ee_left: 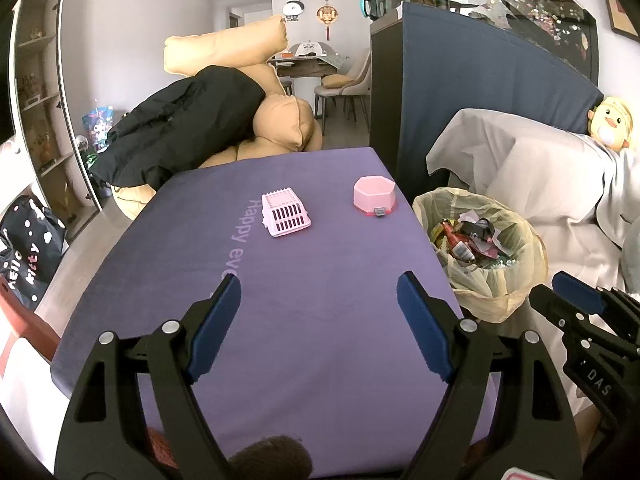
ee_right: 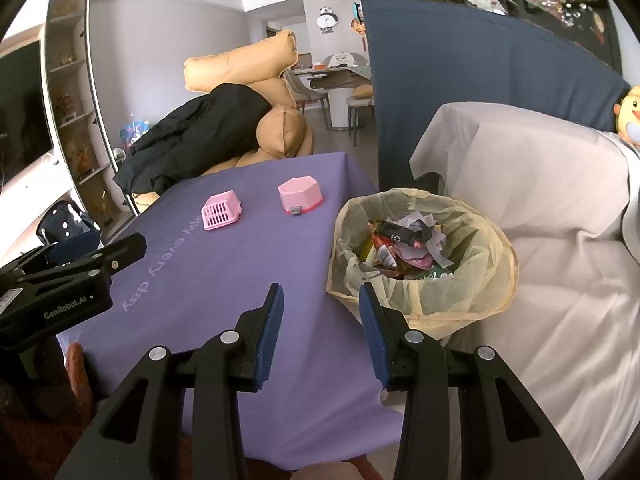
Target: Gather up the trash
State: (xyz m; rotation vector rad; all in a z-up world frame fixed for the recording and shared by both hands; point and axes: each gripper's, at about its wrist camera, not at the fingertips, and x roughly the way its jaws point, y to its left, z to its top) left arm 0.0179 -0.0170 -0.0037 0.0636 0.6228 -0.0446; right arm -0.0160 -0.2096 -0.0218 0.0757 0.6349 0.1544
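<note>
A bin lined with a pale yellow bag (ee_left: 486,248) (ee_right: 424,252) stands to the right of the purple table (ee_left: 280,300) (ee_right: 224,280), and wrappers and paper scraps (ee_right: 404,248) fill it. My left gripper (ee_left: 320,292) hovers open over the near part of the table with nothing between its fingers. My right gripper (ee_right: 320,300) is open too, narrower, and empty, over the table's right edge next to the bin. Each gripper shows in the other's view, the right gripper (ee_left: 576,300) at the right and the left gripper (ee_right: 92,264) at the left.
Two upturned pink containers sit on the far half of the table: a slotted basket (ee_left: 285,216) (ee_right: 221,210) and a hexagonal box (ee_left: 374,196) (ee_right: 300,196). A sofa under a grey sheet (ee_right: 540,240) lies right of the bin. Tan cushions with a black jacket (ee_left: 180,128) lie beyond the table.
</note>
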